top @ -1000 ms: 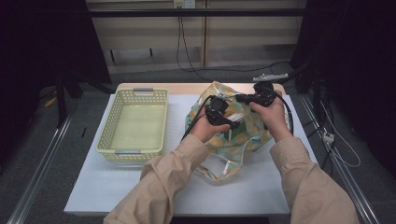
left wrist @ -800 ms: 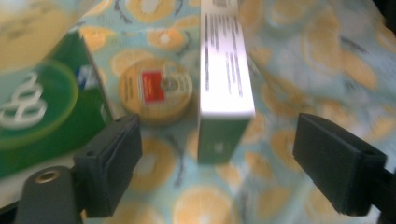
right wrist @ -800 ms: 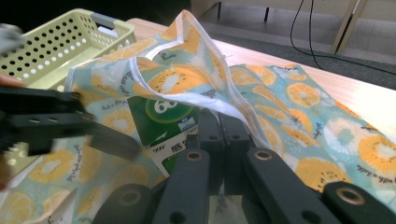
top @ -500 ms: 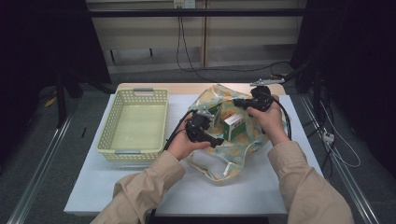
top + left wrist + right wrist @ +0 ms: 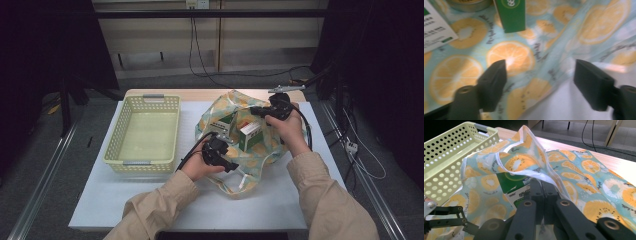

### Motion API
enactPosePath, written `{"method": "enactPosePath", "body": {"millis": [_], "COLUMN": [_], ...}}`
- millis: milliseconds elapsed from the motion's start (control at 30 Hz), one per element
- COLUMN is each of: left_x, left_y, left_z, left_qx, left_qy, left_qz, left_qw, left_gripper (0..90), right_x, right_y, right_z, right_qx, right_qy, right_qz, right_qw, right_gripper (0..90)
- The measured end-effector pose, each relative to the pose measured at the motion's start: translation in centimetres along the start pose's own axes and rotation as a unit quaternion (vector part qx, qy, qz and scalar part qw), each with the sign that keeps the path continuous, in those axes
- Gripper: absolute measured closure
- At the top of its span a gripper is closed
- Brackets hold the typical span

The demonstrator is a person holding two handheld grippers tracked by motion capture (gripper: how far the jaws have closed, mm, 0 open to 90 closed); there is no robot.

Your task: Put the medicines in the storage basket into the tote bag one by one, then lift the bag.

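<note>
My right gripper [image 5: 257, 111] is pinched tight on the white-edged rim of the citrus-print bag [image 5: 260, 145], holding it up, while my left gripper [image 5: 232, 167] has its jaws spread wide with nothing in them, hovering just over the bag's near edge. The bag sits on the white table [image 5: 280, 200] right beside the yellow basket [image 5: 142, 132]. A green-and-white box [image 5: 249, 134] pokes out of the bag's mouth.

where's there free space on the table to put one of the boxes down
The yellow basket is empty inside. The white table is bare in front of the basket, beside the left sleeve. The right half is crowded: the fruit-print bag, its boxes and both hand-held grippers sit there.
</note>
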State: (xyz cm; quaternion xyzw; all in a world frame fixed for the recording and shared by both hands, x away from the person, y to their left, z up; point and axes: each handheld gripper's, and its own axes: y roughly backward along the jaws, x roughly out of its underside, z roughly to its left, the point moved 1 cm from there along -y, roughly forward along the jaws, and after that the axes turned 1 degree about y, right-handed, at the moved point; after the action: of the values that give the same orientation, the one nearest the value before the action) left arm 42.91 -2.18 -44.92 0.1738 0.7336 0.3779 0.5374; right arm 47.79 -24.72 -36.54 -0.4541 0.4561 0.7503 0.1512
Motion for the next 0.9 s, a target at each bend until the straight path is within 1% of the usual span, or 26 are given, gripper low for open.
{"method": "enactPosePath", "body": {"millis": [33, 67, 100, 133, 167, 200, 267, 300, 333, 367, 400, 467, 500, 533, 600, 633, 667, 767, 800, 833, 900], "left_x": [0.0, 0.1, 0.1, 0.2, 0.3, 0.3, 0.3, 0.1, 0.0, -0.3, -0.6, -1.4, -1.8, -2.1, -3.0, -3.5, -4.0, -5.7, -6.4, -7.0, -8.5], "left_y": [0.0, 0.1, 0.0, 0.0, 0.0, 0.0, 0.2, 0.5, 0.9, 1.3, 1.8, 2.9, 3.6, 4.1, 5.4, 6.1, 6.8, 8.9, 9.7, 10.4, 12.1], "left_z": [0.1, 0.0, 0.1, 0.1, 0.1, 0.0, 0.2, 0.3, 0.4, 0.4, 0.5, 0.6, 0.7, 0.8, 1.1, 1.2, 1.2, 1.3, 1.3, 1.3, 1.4], "left_qx": [0.003, 0.0, 0.0, 0.001, 0.005, 0.004, 0.008, -0.001, 0.004, 0.005, 0.004, -0.001, -0.006, -0.006, -0.015, -0.017, -0.018, -0.035, -0.042, -0.05, -0.059], "left_qy": [0.001, -0.002, -0.011, -0.012, -0.012, -0.006, 0.012, 0.017, 0.027, 0.037, 0.031, 0.039, 0.042, 0.045, 0.047, 0.049, 0.05, 0.042, 0.036, 0.033, 0.026], "left_qz": [-0.002, 0.002, 0.009, 0.011, 0.017, 0.022, 0.017, 0.017, 0.008, 0.0, -0.001, -0.014, -0.017, -0.025, -0.038, -0.045, -0.052, -0.066, -0.071, -0.076, -0.091], "left_qw": [1.0, 1.0, 0.9999, 0.9999, 0.9998, 0.9997, 0.9998, 0.9997, 0.9996, 0.9993, 0.9995, 0.9991, 0.999, 0.9986, 0.998, 0.9977, 0.9973, 0.9963, 0.9959, 0.9953, 0.9937], "left_gripper": [36.2, 41.1, 51.4, 59.9, 65.8, 76.1, 89.1, 90.0, 90.0, 90.0, 90.0, 90.0, 90.0, 90.0, 90.0, 90.0, 90.0, 90.0, 90.0, 90.0, 90.0], "right_x": [0.0, 0.1, 0.1, 0.1, 0.1, 0.2, 0.2, 0.2, 0.2, 0.2, 0.1, 0.0, -0.1, -0.2, -0.4, -0.5, -0.6, -1.0, -1.2, -1.5, -2.0], "right_y": [0.0, 0.0, 0.0, 0.0, 0.0, 0.0, 0.1, 0.1, 0.2, 0.2, 0.2, 0.4, 0.5, 0.6, 0.8, 0.9, 1.0, 1.4, 1.6, 1.8, 2.2], "right_z": [0.0, 0.0, -0.1, -0.1, -0.1, -0.1, -0.1, -0.2, -0.1, -0.1, -0.1, -0.1, -0.1, -0.1, -0.1, -0.2, -0.2, -0.1, -0.1, -0.1, -0.2], "right_qx": [0.0, 0.0, 0.0, 0.0, 0.0, 0.001, 0.0, 0.0, 0.0, 0.0, -0.001, -0.002, -0.002, -0.001, -0.002, -0.002, -0.002, -0.002, -0.002, -0.001, 0.002], "right_qy": [-0.001, -0.002, -0.001, -0.002, -0.002, -0.002, -0.003, -0.003, -0.004, -0.004, -0.002, -0.002, -0.001, -0.001, -0.002, -0.001, 0.0, 0.0, 0.002, 0.003, 0.002], "right_qz": [0.0, -0.002, 0.0, -0.001, -0.003, -0.001, -0.002, -0.002, -0.003, -0.003, -0.002, -0.005, -0.006, -0.006, -0.008, -0.008, -0.009, -0.013, -0.014, -0.016, -0.021], "right_qw": [1.0, 1.0, 1.0, 1.0, 1.0, 1.0, 1.0, 1.0, 1.0, 1.0, 1.0, 1.0, 1.0, 1.0, 1.0, 1.0, 1.0, 0.9999, 0.9999, 0.9999, 0.9998], "right_gripper": [89.6, 89.6, 89.6, 89.6, 89.6, 89.6, 89.6, 89.6, 89.6, 89.6, 89.6, 89.6, 89.6, 89.6, 89.6, 89.6, 89.7, 89.6, 89.7, 89.7, 89.7]}}
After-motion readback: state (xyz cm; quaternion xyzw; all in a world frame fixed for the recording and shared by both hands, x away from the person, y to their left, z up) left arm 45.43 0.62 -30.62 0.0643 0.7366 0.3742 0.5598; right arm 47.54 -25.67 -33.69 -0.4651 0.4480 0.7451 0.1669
